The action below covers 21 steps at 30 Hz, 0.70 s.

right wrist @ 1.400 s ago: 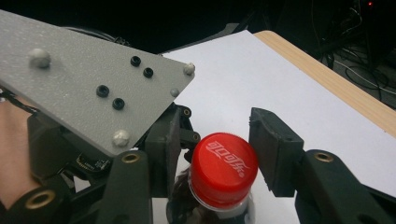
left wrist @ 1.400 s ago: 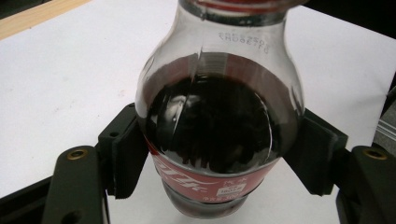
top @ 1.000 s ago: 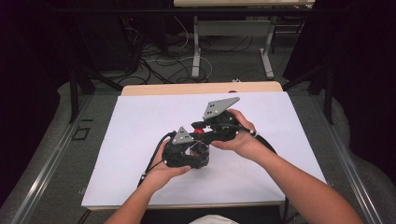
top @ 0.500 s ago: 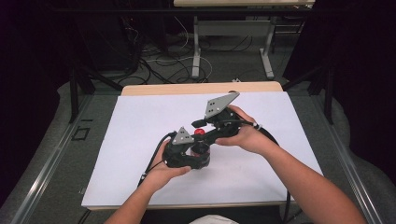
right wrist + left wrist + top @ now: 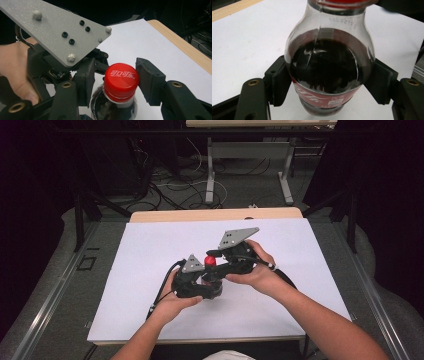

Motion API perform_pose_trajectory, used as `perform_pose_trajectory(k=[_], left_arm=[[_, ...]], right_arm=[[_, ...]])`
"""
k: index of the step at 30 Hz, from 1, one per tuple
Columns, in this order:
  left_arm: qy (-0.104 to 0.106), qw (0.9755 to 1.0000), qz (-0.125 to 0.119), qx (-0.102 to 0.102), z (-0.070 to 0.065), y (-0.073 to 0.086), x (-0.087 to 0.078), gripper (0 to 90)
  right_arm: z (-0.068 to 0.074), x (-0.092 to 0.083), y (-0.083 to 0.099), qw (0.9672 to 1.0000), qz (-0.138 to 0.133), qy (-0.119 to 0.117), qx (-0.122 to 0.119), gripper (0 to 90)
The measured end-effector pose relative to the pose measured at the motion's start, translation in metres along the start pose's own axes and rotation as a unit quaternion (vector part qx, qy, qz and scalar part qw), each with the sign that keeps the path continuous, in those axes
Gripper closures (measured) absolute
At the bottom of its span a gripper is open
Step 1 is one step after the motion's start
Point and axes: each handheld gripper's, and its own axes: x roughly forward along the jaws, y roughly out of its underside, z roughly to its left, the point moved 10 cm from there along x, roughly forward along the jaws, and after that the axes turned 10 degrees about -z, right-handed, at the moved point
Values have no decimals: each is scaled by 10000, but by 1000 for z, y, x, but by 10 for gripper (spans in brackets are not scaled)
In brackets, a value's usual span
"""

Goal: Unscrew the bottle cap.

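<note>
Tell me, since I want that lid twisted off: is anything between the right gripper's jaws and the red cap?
Nothing visible. The right gripper has its jaws on either side of the red cap, slightly apart from it. The left gripper clamps the bottle lower down.

Round red plastic cap (image 5: 121,79) on the clear plastic cola bottle (image 5: 329,62): white Chinese-script Coca-Cola logo. Red label band (image 5: 322,96) low on that bottle: part of white script logo. Below the cap, faint printed date code, unreadable.
</note>
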Motion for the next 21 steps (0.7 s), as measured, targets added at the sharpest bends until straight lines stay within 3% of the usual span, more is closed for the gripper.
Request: perform_pose_trajectory(k=[10,15,21], left_arm=[[98,9997,82,188,-6,1,0,298],[102,9998,63,155,-7,1,1,298],[159,9997,101,178,-9,2,1,298]], right_arm=[[-1,7,0,9997,-32,-155,-164,597],[-1,7,0,9983,66,-510,-272,606],[-2,1,-3,9937,191,-1032,-388,608]])
